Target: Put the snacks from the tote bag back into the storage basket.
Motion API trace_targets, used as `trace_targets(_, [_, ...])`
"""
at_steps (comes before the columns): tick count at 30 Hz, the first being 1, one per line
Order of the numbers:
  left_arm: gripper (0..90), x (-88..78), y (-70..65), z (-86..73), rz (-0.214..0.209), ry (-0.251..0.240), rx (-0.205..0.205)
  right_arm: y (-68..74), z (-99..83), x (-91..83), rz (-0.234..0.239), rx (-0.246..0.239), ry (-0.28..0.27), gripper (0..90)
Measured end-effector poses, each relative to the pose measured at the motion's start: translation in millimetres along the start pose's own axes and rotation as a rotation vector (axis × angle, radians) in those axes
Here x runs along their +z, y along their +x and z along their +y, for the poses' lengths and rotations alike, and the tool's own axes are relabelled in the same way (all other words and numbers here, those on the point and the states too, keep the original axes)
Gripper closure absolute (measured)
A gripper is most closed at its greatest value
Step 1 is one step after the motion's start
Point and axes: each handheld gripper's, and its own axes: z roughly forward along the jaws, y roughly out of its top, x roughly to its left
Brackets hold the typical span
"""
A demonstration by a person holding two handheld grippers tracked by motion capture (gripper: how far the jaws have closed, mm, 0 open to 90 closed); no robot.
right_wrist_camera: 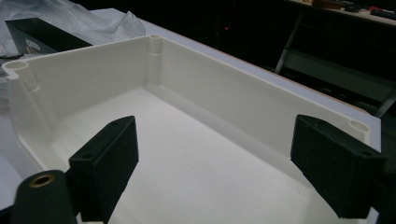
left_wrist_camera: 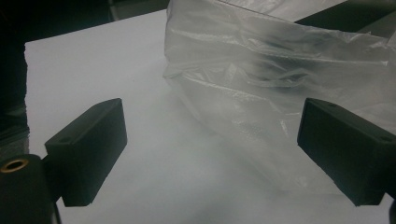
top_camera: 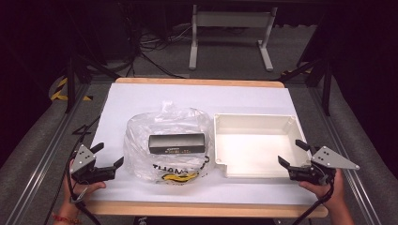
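Seen from above: a table w/ a white sheet (top_camera: 141, 101) over its wooden top. Near the middle sits a clear plastic bag (top_camera: 169, 143), crumpled, w/ dark and yellow print on the side nearest the person. A black box (top_camera: 177, 143), long and flat, shows through the plastic, lying level and crosswise. Just right of the bag, close beside it, is an open white tray (top_camera: 256, 121), shallow, rectangular, w/ round posts in its corners.

Left gripper (top_camera: 112, 157) is at the table's near left corner, held in the person's left hand (top_camera: 84, 190), pointing right toward the bag. Its jaws stand apart, nothing between them. In the left gripper view, the two black jaws frame the white sheet, w/ the bag (left_wrist_camera: 280, 88) ahead and toward the right jaw; can't tell if that jaw touches the plastic.

Right gripper (top_camera: 292, 154) is at the tray's near right corner, held in the right hand (top_camera: 326, 192), pointing left over the tray. Jaws apart, gripping nothing. In the right gripper view, the jaws hang above the tray's bare floor, its far wall (right_wrist_camera: 224, 88) running across; the black box (right_wrist_camera: 42, 35) and bag (right_wrist_camera: 93, 21) appear beyond the tray's corner at top left.

Beyond the table: dark floor, cables, a white table frame (top_camera: 230, 33).
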Motion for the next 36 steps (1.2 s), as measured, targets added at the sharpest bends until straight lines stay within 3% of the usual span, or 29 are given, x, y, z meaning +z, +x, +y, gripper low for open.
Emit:
trace_targets(3, [9.1,-0.1,0.5,-0.1,-0.002,0.0,0.001,3.1,7.1,2.7,0.003,-0.035,0.003,15.9])
trace_targets(9, [9.1,0.6,0.4,-0.4,0.0,0.004,-0.002,9.2,17.0,8.9,0.05,-0.045,-0.005,15.9])
trace_targets(19, [9.1,1.1,-0.5,-0.8,-0.006,0.005,-0.006,20.2,29.9,18.3,0.066,-0.076,-0.002,18.8])
trace_targets(24, [9.1,0.1,-0.4,-0.9,-0.003,0.006,-0.008,27.9,43.0,30.2,0.113,-0.087,-0.017,23.1])
trace_targets(28, [9.1,0.8,-0.9,-0.9,-0.007,0.007,-0.007,36.7,50.3,44.8,0.167,-0.104,0.003,25.1])
trace_targets(36, [9.1,1.3,-1.4,-1.0,-0.014,0.009,-0.007,43.5,60.4,70.1,0.223,-0.108,0.04,27.3])
